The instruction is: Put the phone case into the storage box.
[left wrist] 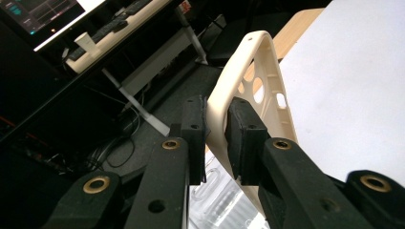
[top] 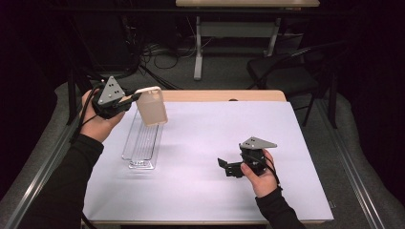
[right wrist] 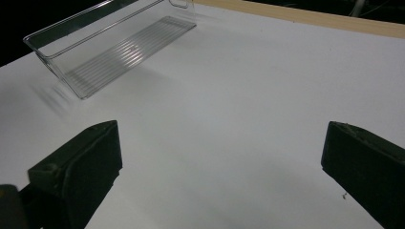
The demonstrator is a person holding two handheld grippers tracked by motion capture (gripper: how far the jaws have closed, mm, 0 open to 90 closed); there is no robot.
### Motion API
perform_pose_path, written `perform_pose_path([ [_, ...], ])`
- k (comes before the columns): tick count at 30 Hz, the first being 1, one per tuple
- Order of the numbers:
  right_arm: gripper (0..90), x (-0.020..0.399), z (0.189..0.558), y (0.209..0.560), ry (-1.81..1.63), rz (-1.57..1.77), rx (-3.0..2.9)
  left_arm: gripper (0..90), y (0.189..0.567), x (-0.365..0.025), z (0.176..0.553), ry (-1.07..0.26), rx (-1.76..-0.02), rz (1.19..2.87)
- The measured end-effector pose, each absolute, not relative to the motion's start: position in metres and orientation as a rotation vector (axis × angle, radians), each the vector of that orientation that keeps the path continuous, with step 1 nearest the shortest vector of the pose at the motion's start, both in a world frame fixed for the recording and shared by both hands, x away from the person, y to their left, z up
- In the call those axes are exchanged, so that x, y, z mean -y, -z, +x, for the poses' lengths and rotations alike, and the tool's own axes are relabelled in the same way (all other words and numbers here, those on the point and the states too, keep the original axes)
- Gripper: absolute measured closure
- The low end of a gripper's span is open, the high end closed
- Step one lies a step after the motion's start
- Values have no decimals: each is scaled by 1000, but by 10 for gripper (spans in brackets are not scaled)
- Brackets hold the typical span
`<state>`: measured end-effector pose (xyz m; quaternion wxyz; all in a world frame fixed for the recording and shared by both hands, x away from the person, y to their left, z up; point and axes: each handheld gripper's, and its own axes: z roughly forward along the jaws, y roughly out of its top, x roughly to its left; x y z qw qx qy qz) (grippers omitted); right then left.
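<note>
The left gripper (top: 135, 98) clamps the rim of a cream plastic container (top: 153, 107), holding it lifted at the far left, above the far end of the clear ribbed tray (top: 141, 141) on the white table cover (top: 215, 138). The pads bite only a thin edge, so the grip is best kept firm and the wrist steady. Any lowering into the tray should be slow and square to its long walls — a tilt could snag the rim. The right gripper (top: 224, 168) rests on the cover near right, jaws wide and empty. No brand, label or writing is legible on the container or the tray.
</note>
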<state>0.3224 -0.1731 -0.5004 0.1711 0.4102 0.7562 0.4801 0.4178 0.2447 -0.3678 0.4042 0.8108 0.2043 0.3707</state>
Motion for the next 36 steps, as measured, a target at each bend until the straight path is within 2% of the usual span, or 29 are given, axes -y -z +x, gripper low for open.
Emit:
perform_pose_path([
  [15,0,173,322,502,-1333,1165,-2161,786,367,-257,428,-968,-539,2051],
  [36,0,176,321,508,-1297,1184,-2144,786,373,-261,457,-1043,-453,2105],
])
